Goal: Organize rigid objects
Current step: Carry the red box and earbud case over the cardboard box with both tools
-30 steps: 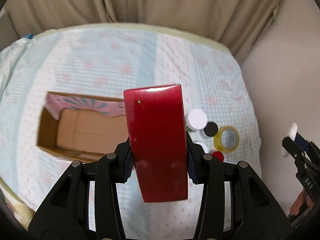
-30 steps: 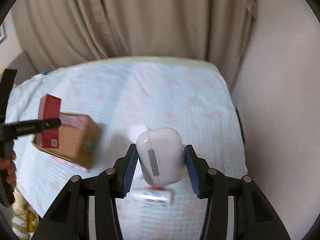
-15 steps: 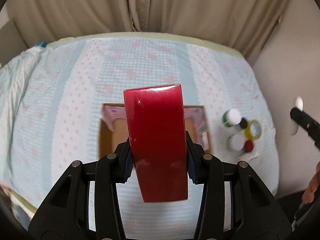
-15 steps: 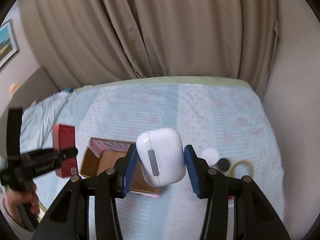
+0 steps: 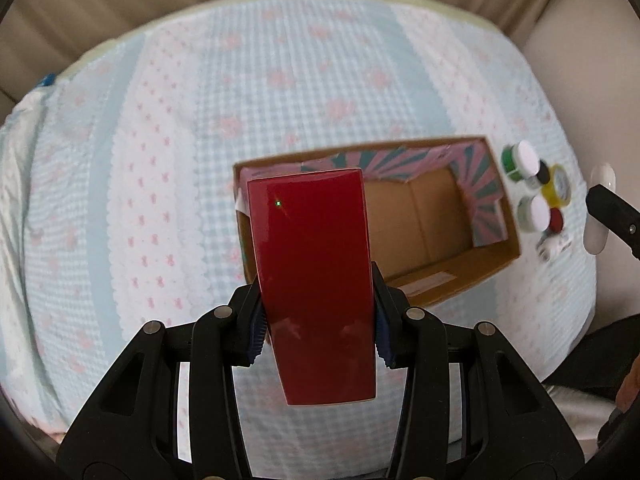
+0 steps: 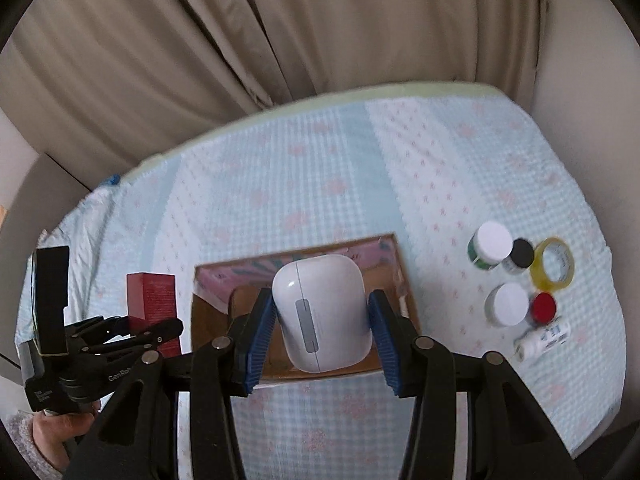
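Observation:
My left gripper point(image 5: 318, 322) is shut on a glossy red box point(image 5: 314, 280), held above the near left end of an open cardboard box point(image 5: 496, 256) with pink-patterned flaps. My right gripper point(image 6: 322, 326) is shut on a white earbud case point(image 6: 322, 312), held above the same cardboard box point(image 6: 200, 320). The left gripper with the red box point(image 6: 150, 300) shows at the left of the right wrist view. The right gripper's finger and the white case point(image 5: 598, 208) show at the right edge of the left wrist view.
Right of the box lie white-lidded jars point(image 6: 494, 242), a black lid point(image 6: 522, 252), a red lid point(image 6: 544, 306), a yellow tape roll point(image 6: 554, 268) and a small white bottle point(image 6: 542, 340). All rests on a blue-and-pink bedspread point(image 6: 320, 184). Beige curtains hang behind.
Both grippers have moved over the bed toward the cardboard box, which now lies closer below both. Each still holds its object.

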`<control>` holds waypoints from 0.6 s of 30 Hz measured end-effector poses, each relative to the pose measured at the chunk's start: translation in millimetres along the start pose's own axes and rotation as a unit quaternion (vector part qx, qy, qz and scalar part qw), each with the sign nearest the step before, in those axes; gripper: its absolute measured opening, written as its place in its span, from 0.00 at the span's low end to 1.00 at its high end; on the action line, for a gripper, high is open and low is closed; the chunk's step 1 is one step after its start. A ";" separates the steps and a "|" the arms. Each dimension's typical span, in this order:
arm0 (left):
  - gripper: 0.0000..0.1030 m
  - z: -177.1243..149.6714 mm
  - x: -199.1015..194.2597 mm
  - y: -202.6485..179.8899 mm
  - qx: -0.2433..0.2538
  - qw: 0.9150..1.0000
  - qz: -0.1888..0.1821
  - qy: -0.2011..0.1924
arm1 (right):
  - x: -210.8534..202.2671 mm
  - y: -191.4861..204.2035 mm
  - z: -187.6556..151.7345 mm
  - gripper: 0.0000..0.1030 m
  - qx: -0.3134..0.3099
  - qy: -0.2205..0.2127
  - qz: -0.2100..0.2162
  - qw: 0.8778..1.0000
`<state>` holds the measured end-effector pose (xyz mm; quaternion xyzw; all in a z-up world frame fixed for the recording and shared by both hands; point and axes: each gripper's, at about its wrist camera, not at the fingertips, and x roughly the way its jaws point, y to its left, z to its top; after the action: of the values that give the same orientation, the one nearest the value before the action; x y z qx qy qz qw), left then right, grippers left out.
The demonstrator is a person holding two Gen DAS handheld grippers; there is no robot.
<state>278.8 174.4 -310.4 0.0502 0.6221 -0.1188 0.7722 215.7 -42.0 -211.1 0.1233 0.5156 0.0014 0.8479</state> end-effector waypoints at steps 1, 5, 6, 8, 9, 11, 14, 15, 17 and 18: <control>0.38 0.7 8.2 -2.4 0.004 1.000 0.001 0.006 | 11.6 0.4 -0.8 0.43 0.001 0.009 -0.002 1.000; 0.38 8.3 44.3 -4.6 0.017 0.999 0.003 0.038 | 50.6 -0.5 -4.5 0.43 0.005 0.039 -0.010 0.999; 0.38 11.1 55.2 -5.9 0.025 0.999 0.003 0.045 | 63.5 -3.1 -4.5 0.43 0.008 0.048 -0.014 0.999; 0.38 14.1 72.4 -10.8 0.044 0.998 0.009 0.053 | 83.2 -7.0 -5.8 0.43 0.018 0.061 -0.020 0.998; 0.38 16.1 83.3 -12.4 0.055 0.997 0.011 0.058 | 91.6 -7.2 -7.1 0.43 0.021 0.067 -0.023 0.997; 0.38 19.3 99.3 -14.6 0.065 0.996 0.008 0.067 | 116.2 -12.0 -9.7 0.43 0.029 0.085 -0.029 0.996; 0.38 25.3 126.8 -17.1 0.076 0.993 0.010 0.086 | 148.7 -18.6 -12.9 0.43 0.041 0.109 -0.033 0.993; 0.38 27.2 135.5 -18.2 0.081 0.992 0.012 0.092 | 157.9 -20.9 -13.9 0.42 0.044 0.116 -0.034 0.992; 0.38 30.2 147.2 -19.5 0.091 0.991 0.014 0.099 | 177.8 -25.0 -15.9 0.42 0.053 0.131 -0.036 0.989; 0.38 31.7 153.8 -21.0 0.098 0.990 0.015 0.102 | 186.6 -26.6 -16.9 0.42 0.055 0.138 -0.037 0.988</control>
<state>334.1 128.3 -451.5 0.1467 0.6819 -0.1614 0.6981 285.0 -40.0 -387.2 0.1495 0.6314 -0.0418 0.7598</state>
